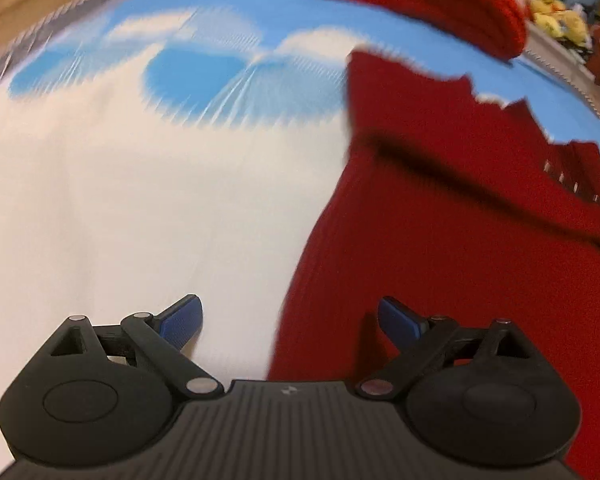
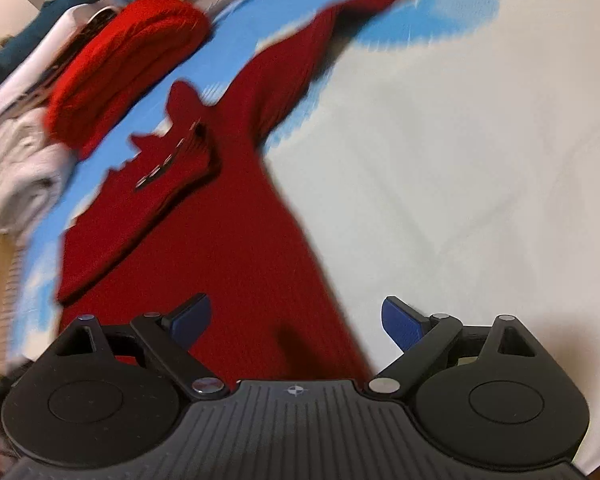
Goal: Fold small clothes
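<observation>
sky-blue and white cloud-print cloth (image 1: 140, 184) covers the whole work surface under both my tools, and both views are smeared with blur.

from my left wrist camera the dark red ribbed sweater (image 1: 460, 240) fills the 3 o'clock side, its edge running down toward 6 o'clock. my left gripper (image 1: 290, 320) stands with its jaws wide apart and nothing between them; its left blue pad (image 1: 182, 318) is over bare white cloth, the right one over the red knit. whether either touches the fabric i cannot tell. at 12 to 1 o'clock a brighter red folded garment (image 1: 432, 4) sits at the far edge of the cloth, and past it at 2 o'clock are some yellow soft things (image 1: 556, 12), too blurred to name.

from my right wrist camera the sweater (image 2: 228, 240) lies flat through the centre, one sleeve (image 2: 340, 28) stretched out toward 1 o'clock, a row of small light buttons (image 2: 168, 160) near the collar. my right gripper (image 2: 296, 318) is also spread open and empty, hovering over the lower hem. at 10 o'clock the bright red garment (image 2: 128, 60) lies beside a pile of white and dark clothes (image 2: 28, 136).
</observation>
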The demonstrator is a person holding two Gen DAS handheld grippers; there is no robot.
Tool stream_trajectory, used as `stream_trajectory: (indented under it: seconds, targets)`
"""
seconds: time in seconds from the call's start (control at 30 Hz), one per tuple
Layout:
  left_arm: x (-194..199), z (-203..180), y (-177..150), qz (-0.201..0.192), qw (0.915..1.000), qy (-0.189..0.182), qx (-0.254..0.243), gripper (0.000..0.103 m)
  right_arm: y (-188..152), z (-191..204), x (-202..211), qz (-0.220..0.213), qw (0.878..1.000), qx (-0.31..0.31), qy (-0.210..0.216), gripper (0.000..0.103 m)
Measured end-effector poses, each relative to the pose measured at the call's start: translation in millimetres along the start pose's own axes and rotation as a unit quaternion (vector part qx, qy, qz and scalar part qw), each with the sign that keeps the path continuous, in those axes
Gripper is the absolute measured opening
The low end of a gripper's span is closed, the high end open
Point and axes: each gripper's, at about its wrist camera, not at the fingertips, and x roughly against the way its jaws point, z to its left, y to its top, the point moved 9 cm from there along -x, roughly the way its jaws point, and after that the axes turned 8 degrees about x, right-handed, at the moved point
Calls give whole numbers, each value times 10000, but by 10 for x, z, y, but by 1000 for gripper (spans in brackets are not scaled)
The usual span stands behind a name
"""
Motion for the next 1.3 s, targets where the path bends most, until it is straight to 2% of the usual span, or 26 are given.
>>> stream_trajectory:
  seconds: [0.03,0.1,0.2,0.3,0.33,0.37,0.4,0.43,0.47,0.53,0.6,0.73,1.0,1.07,1.1,1.13,1.17,1.2,1.23,1.27,1.3]
  targets:
    - [20,78,-143,162,9999,-20,50,97,-52,-38,9,88,9999,-41,105,93]
    - [131,126,-306,99,9999,-8,-129,101,-158,-107,37,191,9997,117,76,93]
    - [264,137,-601,286,9993,-148,-213,102,-326,-129,88,207,9975,667,-39,93]
    - [396,67,-887,324,9971,-58,-681,100,-565,-37,157,226,9917,1267,-11,93]
    - [458,45,-950,245,9968,-41,-761,89,-639,3,173,200,9894,1438,-34,93]
    - [535,11,-1005,160,9966,-133,-791,65,-712,38,187,178,9865,1629,-61,93]
    - [607,-24,-1039,126,9965,-256,-789,50,-769,57,196,142,9835,1799,-137,92]
    - [671,-33,-1057,54,9970,-197,-749,28,-823,79,212,94,9806,1945,-241,84]
    - [707,-33,-1071,0,9971,-111,-753,23,-872,95,234,35,9772,2089,-374,77]
    - [775,-39,-1098,-62,9966,-52,-818,20,-891,45,273,-68,9762,2075,-627,14]
    - [845,-35,-1137,-91,9958,66,-914,10,-890,-26,330,-115,9880,1493,-385,14]
    - [1030,-2,-1238,-75,9941,46,-1079,10,-952,-59,492,-192,9878,1477,-445,12]
    - [1201,193,-1627,73,9878,78,-1554,10,-1261,-30,726,117,9870,1566,-345,12]
    - [1219,196,-1635,64,9866,113,-1626,13,-1260,-42,718,208,9884,1441,-435,16]
    - [1235,188,-1614,50,9865,115,-1635,13,-1219,-51,713,205,9897,1311,-528,23]
    - [1253,181,-1586,22,9863,134,-1643,19,-1132,-78,744,138,9917,1153,-547,41]
    - [1275,163,-1521,-9,9867,131,-1620,37,-1006,-77,803,-77,9942,971,-458,53]
    - [1313,137,-1441,-79,9882,85,-1527,48,-893,-71,868,-326,9951,863,-363,71]
    - [1362,103,-1342,-218,9897,7,-1414,67,-734,-54,949,-636,9945,789,-268,76]
    - [1427,53,-1208,-431,9907,-81,-1288,81,-548,-38,1021,-902,9929,745,-206,77]
    - [1473,4,-1107,-589,9908,-135,-1210,85,-383,-43,1068,-1065,9917,698,-167,80]
